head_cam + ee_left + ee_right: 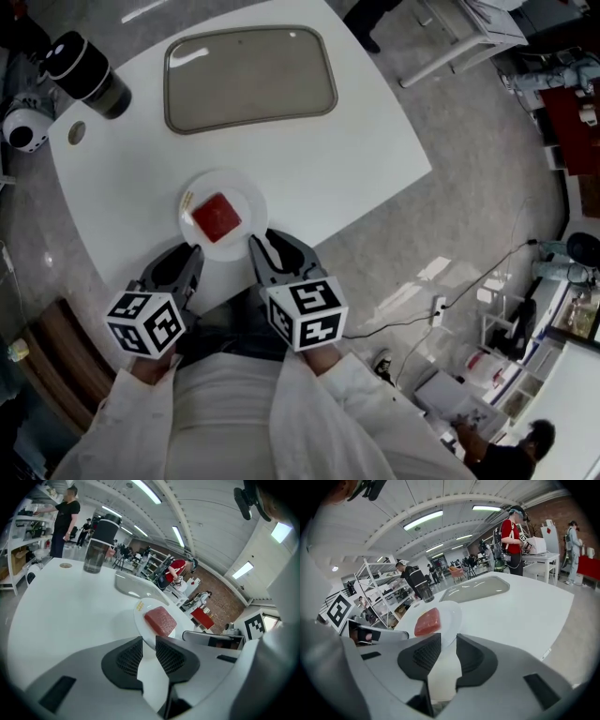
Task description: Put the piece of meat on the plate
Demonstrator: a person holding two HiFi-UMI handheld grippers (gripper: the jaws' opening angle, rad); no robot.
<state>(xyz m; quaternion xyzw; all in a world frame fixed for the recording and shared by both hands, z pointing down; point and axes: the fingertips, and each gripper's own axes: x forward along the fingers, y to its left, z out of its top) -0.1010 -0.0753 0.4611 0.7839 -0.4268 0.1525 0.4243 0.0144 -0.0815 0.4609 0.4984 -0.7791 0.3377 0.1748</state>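
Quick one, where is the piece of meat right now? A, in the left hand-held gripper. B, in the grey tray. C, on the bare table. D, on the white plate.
D: the red piece of meat lies on the white plate, while the left hand-held gripper and the right hand-held gripper both have their jaws apart and hold nothing.

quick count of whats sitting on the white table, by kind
plate: 1
piece of meat: 1
tray: 1
dark cup: 1
total: 4
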